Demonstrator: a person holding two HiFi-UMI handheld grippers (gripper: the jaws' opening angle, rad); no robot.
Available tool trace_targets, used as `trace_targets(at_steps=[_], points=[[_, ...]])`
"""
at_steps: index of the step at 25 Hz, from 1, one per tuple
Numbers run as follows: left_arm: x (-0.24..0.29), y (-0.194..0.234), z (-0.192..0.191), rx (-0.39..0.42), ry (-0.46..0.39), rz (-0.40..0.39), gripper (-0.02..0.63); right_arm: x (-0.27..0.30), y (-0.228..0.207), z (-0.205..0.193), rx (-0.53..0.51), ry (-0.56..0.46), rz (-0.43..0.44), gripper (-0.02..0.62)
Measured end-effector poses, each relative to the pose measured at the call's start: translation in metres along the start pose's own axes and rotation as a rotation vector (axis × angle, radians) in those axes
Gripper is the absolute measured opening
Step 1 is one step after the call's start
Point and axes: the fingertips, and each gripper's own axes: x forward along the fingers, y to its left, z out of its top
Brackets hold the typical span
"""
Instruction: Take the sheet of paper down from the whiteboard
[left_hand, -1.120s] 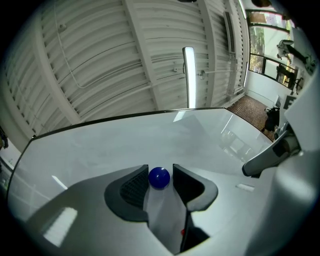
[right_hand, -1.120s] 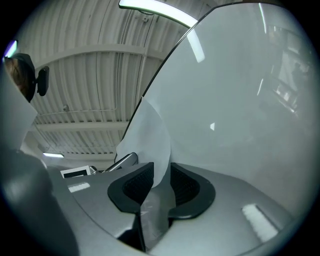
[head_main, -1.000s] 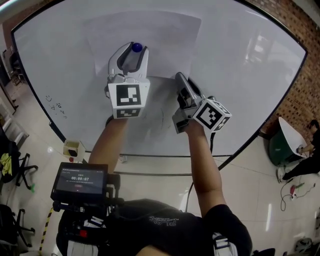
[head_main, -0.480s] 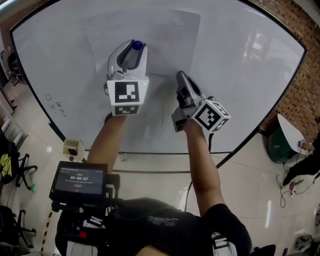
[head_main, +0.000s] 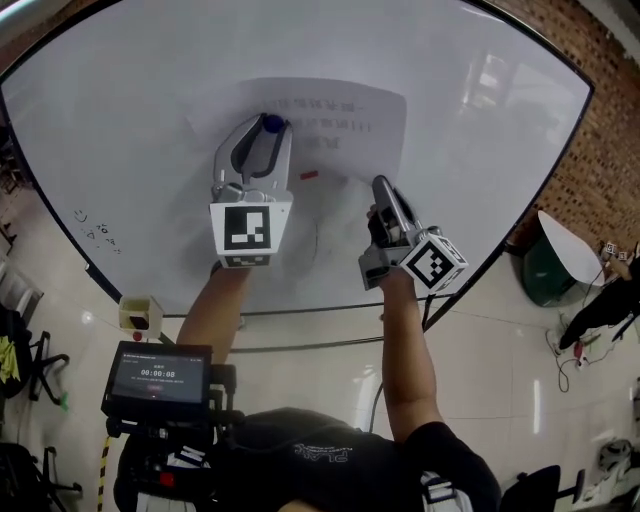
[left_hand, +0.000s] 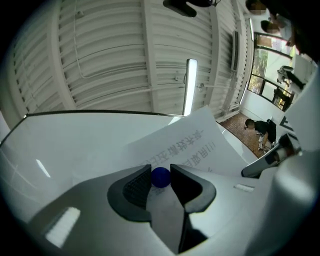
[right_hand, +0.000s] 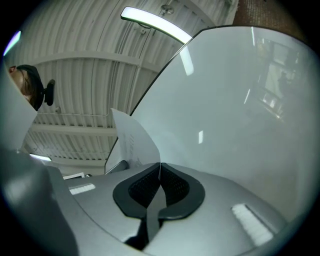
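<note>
Paper (head_main: 350, 120), its printed lines too blurred to read, hangs on the whiteboard (head_main: 120, 120), the left gripper (head_main: 266, 130) clamped on the blue magnet (left_hand: 160, 177) near its left edge and the right gripper (head_main: 383, 186) pinching its near edge.

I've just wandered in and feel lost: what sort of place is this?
Likely an office or workshop room: a big whiteboard with a paper on it, a brick wall beside it, and a shiny tiled floor.
</note>
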Motion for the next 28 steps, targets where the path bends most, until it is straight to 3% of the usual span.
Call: trace_targets(at_steps=[6, 12, 18, 24, 28], points=[[-0.017, -0.052, -0.012, -0.104, 0.045, -0.109, 0.121, -0.078, -0.044, -0.005, -0.005, -0.001, -0.18, 0.012], [-0.043, -0.059, -0.085, -0.215, 0.138, -0.226, 0.121, -0.125, -0.068, -0.076, -0.116, 0.092, -0.425, 0.014], [-0.085, -0.136, -0.103, -0.311, 0.232, -0.386, 0.121, -0.205, -0.067, -0.096, -0.194, 0.171, -0.607, 0.014], [-0.125, -0.19, -0.178, -0.415, 0.374, -0.509, 0.121, -0.239, -0.076, -0.124, -0.395, 0.256, -0.824, 0.014], [-0.14, -0.209, -0.178, -0.446, 0.403, -0.552, 0.121, -0.254, -0.063, -0.115, -0.485, 0.26, -0.898, 0.014]])
